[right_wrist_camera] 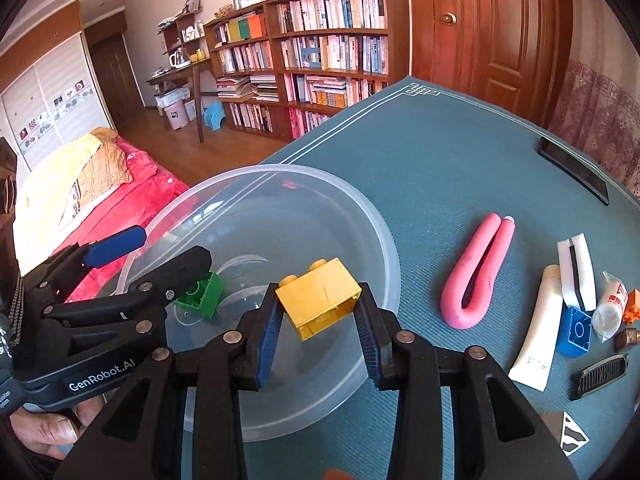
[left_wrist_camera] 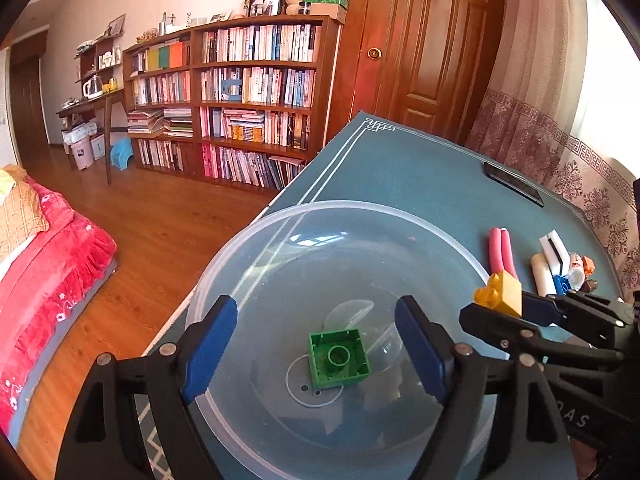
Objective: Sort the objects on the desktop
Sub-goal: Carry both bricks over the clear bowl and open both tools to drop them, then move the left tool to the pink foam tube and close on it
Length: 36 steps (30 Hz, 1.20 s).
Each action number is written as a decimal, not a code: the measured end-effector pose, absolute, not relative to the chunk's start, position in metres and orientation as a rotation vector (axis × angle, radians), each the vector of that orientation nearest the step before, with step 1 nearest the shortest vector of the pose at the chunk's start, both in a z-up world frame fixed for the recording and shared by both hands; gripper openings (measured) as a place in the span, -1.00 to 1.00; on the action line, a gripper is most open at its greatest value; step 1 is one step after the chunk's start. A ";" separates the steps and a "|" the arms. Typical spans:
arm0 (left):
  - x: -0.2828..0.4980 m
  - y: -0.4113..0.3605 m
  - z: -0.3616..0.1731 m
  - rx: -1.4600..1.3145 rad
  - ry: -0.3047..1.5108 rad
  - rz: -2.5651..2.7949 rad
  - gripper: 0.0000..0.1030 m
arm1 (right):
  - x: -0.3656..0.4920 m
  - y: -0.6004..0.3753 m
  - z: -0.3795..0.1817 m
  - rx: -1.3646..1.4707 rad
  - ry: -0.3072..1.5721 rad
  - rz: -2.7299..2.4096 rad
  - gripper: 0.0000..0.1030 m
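The right gripper (right_wrist_camera: pixel 318 334) clamps a yellow brick (right_wrist_camera: pixel 318 300) by its 2 flat sides above the clear bowl (right_wrist_camera: pixel 384 236). It looks light, rigid, smooth plastic. The left gripper (left_wrist_camera: pixel 316 350) hangs open over a green brick (left_wrist_camera: pixel 338 358) in the bowl.

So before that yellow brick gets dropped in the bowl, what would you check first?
1. Right tool gripping the yellow brick: ok, pinched between both fingers.
2. Brick over the clear bowl: ok in the right wrist view; its height above the bowl, cannot tell.
3. Landing spot clear: ok, only the green brick lies inside, off to one side.
4. Left tool out of the way: not ok, it hangs open over the bowl.
5. Bowl steady on the blue mat: cannot tell.
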<state>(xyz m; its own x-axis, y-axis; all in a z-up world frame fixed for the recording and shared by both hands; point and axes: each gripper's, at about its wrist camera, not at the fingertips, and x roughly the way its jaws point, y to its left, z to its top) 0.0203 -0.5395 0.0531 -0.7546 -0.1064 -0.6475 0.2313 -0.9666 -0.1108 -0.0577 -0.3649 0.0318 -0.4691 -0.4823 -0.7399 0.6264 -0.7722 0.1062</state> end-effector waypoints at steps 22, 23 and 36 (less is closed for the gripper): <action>0.020 -0.522 0.057 1.016 0.195 -2.744 0.82 | -0.055 -0.324 0.035 1.060 0.147 -2.344 0.54; 0.020 -0.520 0.058 1.012 0.190 -2.746 0.82 | -0.055 -0.322 0.035 1.060 0.152 -2.359 0.54; 0.019 -0.485 0.065 1.020 0.103 -2.785 0.83 | -0.054 -0.277 0.037 1.056 0.115 -2.496 0.54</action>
<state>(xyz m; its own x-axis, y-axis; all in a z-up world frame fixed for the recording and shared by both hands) 0.0188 -0.4848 0.0651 -0.7503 -0.1386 -0.6465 0.1860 -0.9825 -0.0053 -0.0543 -0.2775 0.0369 -0.6200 -0.3511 -0.7017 0.4142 -0.9060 0.0874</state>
